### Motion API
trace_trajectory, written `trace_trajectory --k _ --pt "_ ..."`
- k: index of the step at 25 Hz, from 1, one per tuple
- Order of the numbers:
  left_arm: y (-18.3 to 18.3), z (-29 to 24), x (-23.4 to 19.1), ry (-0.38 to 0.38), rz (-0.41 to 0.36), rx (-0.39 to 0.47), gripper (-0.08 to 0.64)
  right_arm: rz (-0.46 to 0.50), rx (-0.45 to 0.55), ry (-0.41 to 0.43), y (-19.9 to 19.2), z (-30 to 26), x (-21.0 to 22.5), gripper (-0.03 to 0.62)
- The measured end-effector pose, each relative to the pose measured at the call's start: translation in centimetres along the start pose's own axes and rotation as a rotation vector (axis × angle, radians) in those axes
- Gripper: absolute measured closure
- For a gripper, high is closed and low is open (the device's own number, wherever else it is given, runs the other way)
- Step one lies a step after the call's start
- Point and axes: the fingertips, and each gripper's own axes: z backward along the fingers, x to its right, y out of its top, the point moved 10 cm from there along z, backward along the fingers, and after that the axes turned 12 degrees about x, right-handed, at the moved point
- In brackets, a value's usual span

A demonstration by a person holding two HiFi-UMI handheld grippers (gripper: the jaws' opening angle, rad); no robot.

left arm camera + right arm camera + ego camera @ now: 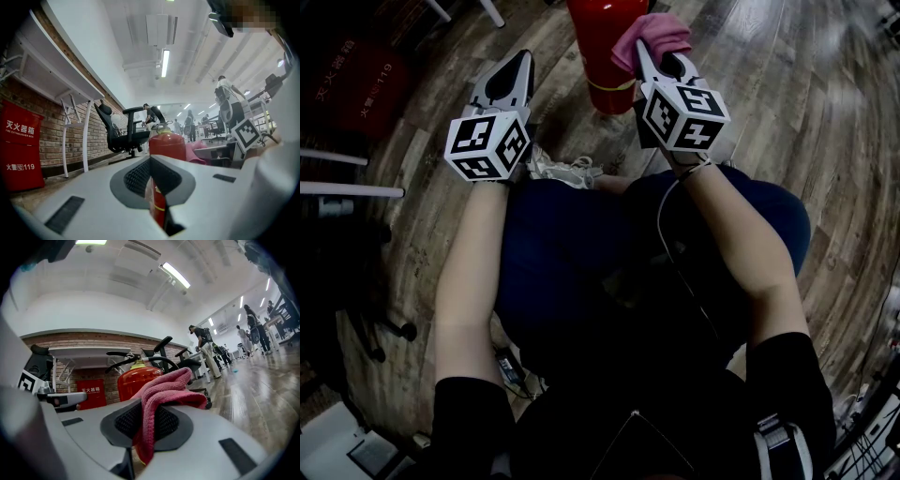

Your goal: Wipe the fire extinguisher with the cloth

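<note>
The red fire extinguisher (602,56) stands on the wooden floor just ahead of my knees. My right gripper (654,58) is shut on a pink cloth (652,36), which rests against the extinguisher's right side. In the right gripper view the cloth (161,392) drapes over and between the jaws of the right gripper (143,420), with the extinguisher (133,380) close behind. My left gripper (522,61) is shut and holds nothing; it sits left of the cylinder, apart from it. In the left gripper view the extinguisher (166,143) rises beyond the left gripper (151,176), the cloth (197,152) to its right.
A red fire-equipment box (356,80) stands against the brick wall at the left, with white desk legs (352,173) beside it. A black office chair (122,131) and several people are farther off. The person's legs (581,244) fill the near floor.
</note>
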Motion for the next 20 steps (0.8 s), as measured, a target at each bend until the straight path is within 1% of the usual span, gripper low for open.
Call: trace_trajectory --k 20 --pt "0.1 0.0 0.2 0.001 -0.006 0.01 0.546 0.043 -0.104 -0.016 -3.7 0.4 0.5 0.529"
